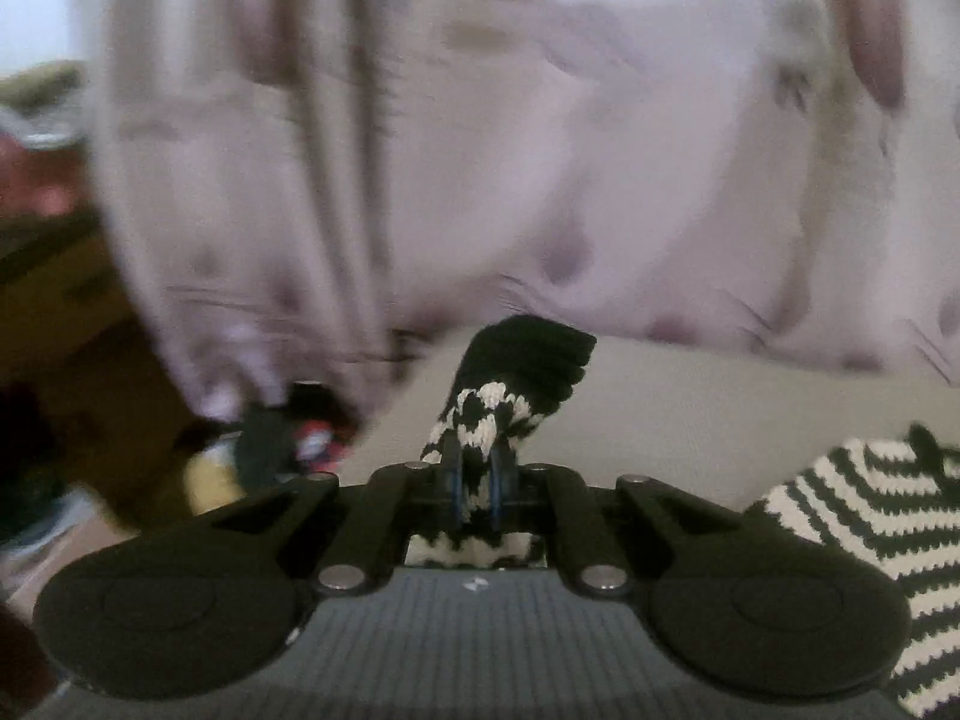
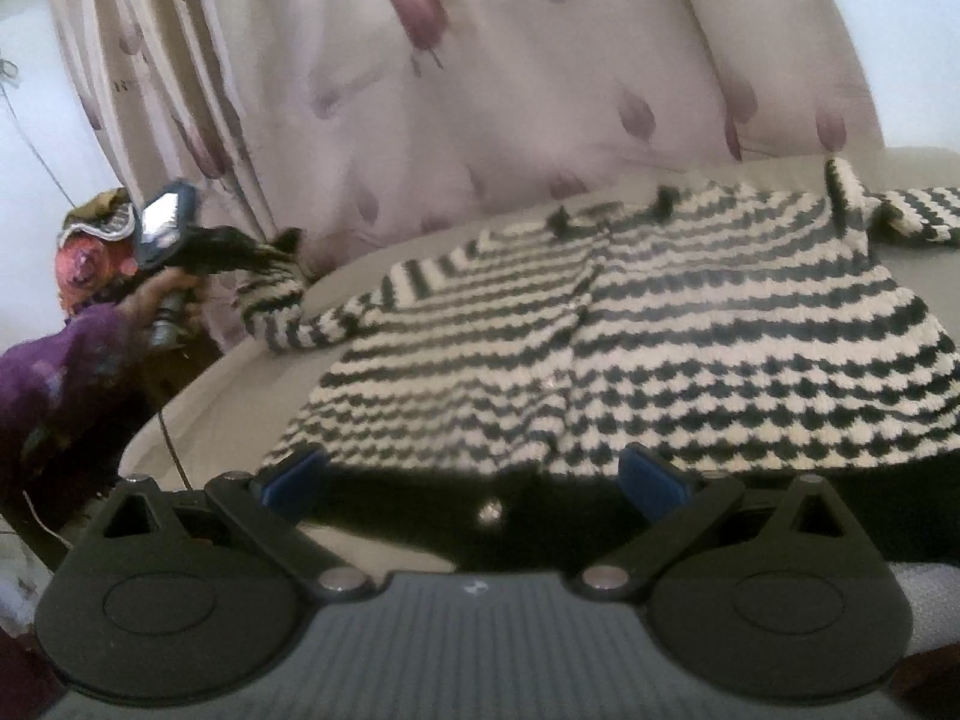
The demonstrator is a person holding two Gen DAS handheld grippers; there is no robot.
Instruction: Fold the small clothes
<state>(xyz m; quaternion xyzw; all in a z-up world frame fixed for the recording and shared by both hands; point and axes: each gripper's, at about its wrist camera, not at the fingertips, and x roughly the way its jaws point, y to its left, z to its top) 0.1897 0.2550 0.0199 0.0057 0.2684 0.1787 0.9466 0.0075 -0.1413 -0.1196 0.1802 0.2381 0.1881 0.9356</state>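
Chunky knitted sweater [image 2: 630, 330]; thin smooth cloth curtain [image 2: 480, 90].

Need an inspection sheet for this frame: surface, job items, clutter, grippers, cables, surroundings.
Surface: beige bed or couch top, mostly covered by the garment.
Job's things: striped knit sweater spread flat; its left sleeve lifted off the surface.
Clutter: blurred colourful items beside the surface, not identifiable.
Grippers: left gripper shut on the sleeve cuff; right gripper open at the sweater's black hem.
Cables: thin cord hanging by the surface's left edge.
Surroundings: floral curtain behind; person's purple-sleeved arm.
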